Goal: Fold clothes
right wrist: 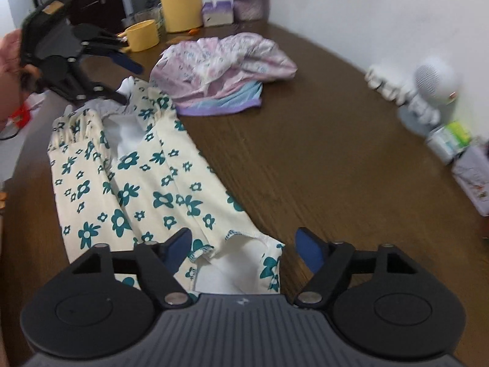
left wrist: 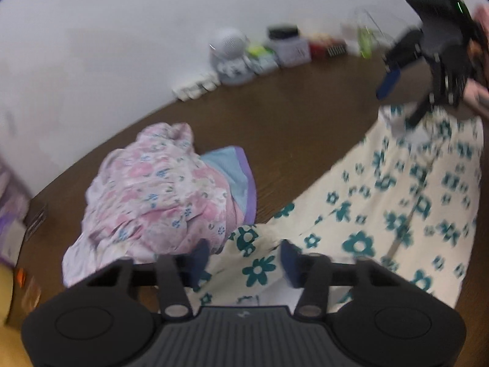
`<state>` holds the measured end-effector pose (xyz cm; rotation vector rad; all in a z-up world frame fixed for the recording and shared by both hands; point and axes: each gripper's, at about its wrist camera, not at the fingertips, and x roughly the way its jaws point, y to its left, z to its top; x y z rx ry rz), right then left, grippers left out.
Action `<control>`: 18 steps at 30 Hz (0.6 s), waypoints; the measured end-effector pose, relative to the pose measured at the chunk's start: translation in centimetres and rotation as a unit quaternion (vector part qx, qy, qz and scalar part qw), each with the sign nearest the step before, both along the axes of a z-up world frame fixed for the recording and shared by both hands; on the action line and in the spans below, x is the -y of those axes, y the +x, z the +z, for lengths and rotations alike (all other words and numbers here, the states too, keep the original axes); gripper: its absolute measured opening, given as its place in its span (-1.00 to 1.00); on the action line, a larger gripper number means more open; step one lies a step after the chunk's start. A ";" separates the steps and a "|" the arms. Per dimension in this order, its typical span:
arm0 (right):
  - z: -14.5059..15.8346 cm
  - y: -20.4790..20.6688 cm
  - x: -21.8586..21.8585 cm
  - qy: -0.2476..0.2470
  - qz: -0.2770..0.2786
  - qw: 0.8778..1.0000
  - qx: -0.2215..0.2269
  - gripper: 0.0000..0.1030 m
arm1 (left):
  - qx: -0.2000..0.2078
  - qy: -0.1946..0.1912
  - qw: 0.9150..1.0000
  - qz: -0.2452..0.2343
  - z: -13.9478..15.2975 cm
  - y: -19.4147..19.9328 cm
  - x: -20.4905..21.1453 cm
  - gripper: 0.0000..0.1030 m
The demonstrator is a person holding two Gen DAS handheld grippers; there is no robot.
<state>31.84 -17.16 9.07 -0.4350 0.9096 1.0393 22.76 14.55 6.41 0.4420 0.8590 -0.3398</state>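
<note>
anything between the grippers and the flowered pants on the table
Nothing visible. The left gripper and right gripper each sit over an end of the cream pants with teal flowers, jaws apart; the pink floral pile lies off to the side.

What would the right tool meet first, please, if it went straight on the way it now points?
Most likely the floral trousers: their open hem lies just beyond the right tool, on the table. Depth is unclear.

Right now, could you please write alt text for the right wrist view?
Cream trousers with teal flowers lie on a brown table, one hem between the open right gripper fingers. The left gripper reaches the waistband; a pink floral pile sits behind.
</note>
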 end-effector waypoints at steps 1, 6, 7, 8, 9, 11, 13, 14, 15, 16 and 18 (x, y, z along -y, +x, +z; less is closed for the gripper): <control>-0.3 0.5 0.1 0.004 0.004 1.000 -0.013 0.40 | -0.009 0.007 1.000 -0.007 -0.4 0.6 -0.1 -0.43; -1.4 2.2 0.9 0.008 0.001 0.999 -0.048 0.02 | -0.031 -0.010 0.999 -0.020 -1.2 2.5 -1.2 -0.43; -1.6 2.6 1.0 0.009 0.001 0.998 -0.056 -0.02 | -0.035 -0.011 0.999 -0.022 -1.3 2.7 -1.3 -0.43; -1.8 2.8 1.1 0.012 0.000 0.998 -0.063 -0.03 | -0.040 -0.012 0.999 -0.024 -1.4 3.0 -1.4 -0.43; -2.0 3.1 1.0 0.014 0.003 0.998 -0.068 -0.03 | -0.046 -0.011 0.999 -0.026 -1.6 3.2 -1.4 -0.43; -2.3 3.4 0.8 0.014 0.008 0.997 -0.076 -0.03 | -0.057 -0.010 0.998 -0.033 -1.9 3.5 -1.4 -0.42; -2.7 3.6 0.5 0.009 0.012 0.996 -0.083 -0.03 | -0.064 -0.008 0.997 -0.034 -2.2 3.8 -1.6 -0.42; -2.9 3.7 0.4 0.006 0.014 0.996 -0.086 -0.09 | -0.065 -0.009 0.997 -0.033 -2.3 3.9 -1.6 -0.42; -3.0 3.7 0.3 0.004 0.015 0.996 -0.087 -0.18 | -0.066 -0.011 0.997 -0.034 -2.3 4.0 -1.7 -0.42; -3.2 3.7 0.2 0.002 0.017 0.996 -0.088 -0.23 | -0.068 -0.013 0.997 -0.035 -2.3 4.1 -1.8 -0.45; -3.4 3.7 0.1 0.000 0.019 0.996 -0.090 -0.42 | -0.067 -0.016 0.997 -0.038 -2.3 4.0 -1.8 -0.68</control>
